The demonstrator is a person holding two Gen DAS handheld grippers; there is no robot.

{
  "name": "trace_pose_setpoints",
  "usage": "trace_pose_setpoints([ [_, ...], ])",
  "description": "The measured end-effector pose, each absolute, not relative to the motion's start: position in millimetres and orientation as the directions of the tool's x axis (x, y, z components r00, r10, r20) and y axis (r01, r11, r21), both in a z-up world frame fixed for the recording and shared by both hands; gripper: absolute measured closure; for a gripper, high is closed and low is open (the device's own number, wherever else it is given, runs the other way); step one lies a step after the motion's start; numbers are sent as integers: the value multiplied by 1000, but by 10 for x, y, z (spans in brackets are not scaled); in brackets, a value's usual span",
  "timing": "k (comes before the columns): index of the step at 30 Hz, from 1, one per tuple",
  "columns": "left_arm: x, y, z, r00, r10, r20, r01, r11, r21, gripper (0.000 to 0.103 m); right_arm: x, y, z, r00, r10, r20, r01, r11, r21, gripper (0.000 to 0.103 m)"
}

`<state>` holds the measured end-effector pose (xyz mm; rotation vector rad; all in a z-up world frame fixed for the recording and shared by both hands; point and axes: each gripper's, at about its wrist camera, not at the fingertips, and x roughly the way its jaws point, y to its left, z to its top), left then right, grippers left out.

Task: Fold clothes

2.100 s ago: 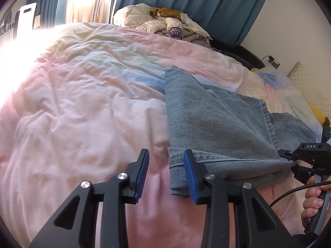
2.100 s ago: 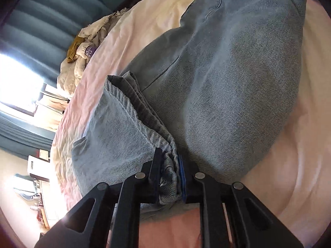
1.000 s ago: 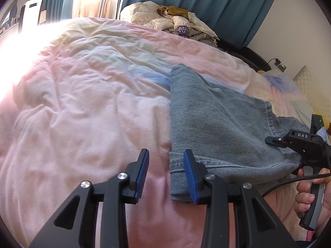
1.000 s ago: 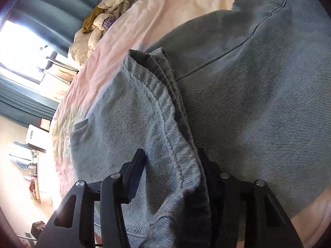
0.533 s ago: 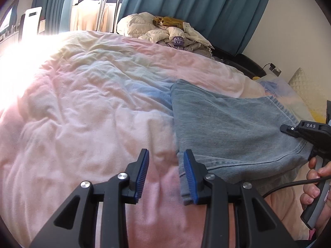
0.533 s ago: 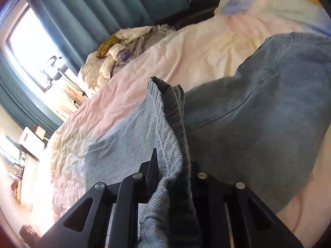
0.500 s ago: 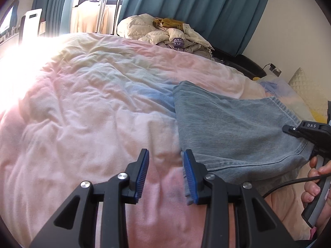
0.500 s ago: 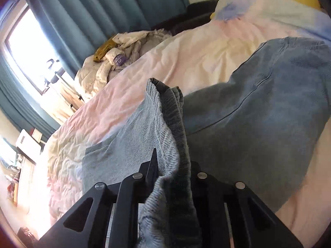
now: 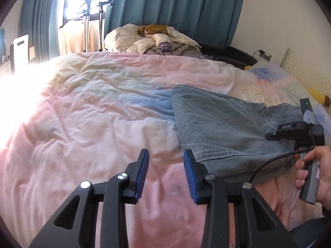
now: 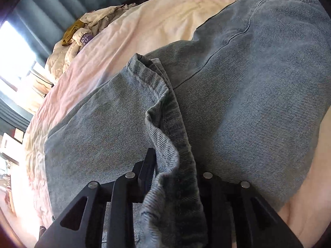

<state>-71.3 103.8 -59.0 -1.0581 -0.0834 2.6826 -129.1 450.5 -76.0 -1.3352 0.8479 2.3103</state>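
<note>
Light-blue jeans (image 9: 217, 124) lie folded on the pink duvet (image 9: 82, 113), right of centre in the left wrist view. My left gripper (image 9: 165, 161) hovers open over bare duvet, and its right finger (image 9: 189, 165) is close to the jeans' near-left corner. Nothing is between its pads. My right gripper (image 10: 173, 165) has a raised ridge of the jeans' (image 10: 258, 82) hemmed edge bunched between its jaws, which are opening. From the left wrist it shows as the right gripper (image 9: 271, 135) at the jeans' right end, held by a hand (image 9: 310, 171).
A heap of pale jackets and clothes (image 9: 157, 41) sits at the bed's far end before teal curtains (image 9: 175, 6). A garment rack (image 9: 86, 20) stands by the bright window. A cream pillow (image 9: 300, 68) and a yellow soft toy (image 9: 318, 97) lie at the right.
My right gripper closed on the jeans' folded edge, lifted it, then tipped back down toward the denim with the jaws a little wider. My left gripper rose slightly and stayed open.
</note>
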Motion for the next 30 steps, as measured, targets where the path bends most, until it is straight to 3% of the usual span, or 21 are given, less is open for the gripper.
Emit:
trace_pose_setpoints([
  [2,-760,1042,-587,-689,266,-674,-210,-963,-166,68,-1256,4547,-734,-518,-18,-855,-552,-757,350,75],
  [4,-818,1084,-582,-678,278,-681,-209,-960,-184,68,-1181,4590,-673,-547,-21,-837,-544,-751,374,66],
  [7,-898,1230,-543,-677,285,-679,-230,-958,-173,68,-968,4698,-521,-630,-45,-776,-498,-743,447,55],
  [9,-931,1362,-510,-679,299,-671,-263,-952,-157,68,-749,4841,-402,-691,-25,-722,-465,-750,471,53],
  [12,-966,1577,-535,-672,321,-667,-312,-940,-139,68,-400,5148,-275,-756,18,-655,-446,-747,494,40],
  [19,-1050,1907,-922,-632,244,-736,-315,-948,-43,68,13,6226,-240,-773,103,-626,-549,-604,578,35],
  [24,-1039,1933,-977,-645,228,-729,-312,-950,-21,67,-65,6746,-368,-848,-14,-531,-477,-418,773,33],
  [27,-1036,1931,-982,-648,228,-726,-312,-950,-20,67,-145,6950,-449,-874,-47,-484,-448,-308,839,27],
  [30,-1042,1917,-977,-646,236,-726,-312,-950,-31,67,-263,7125,-545,-857,-51,-513,-484,-264,834,27],
])
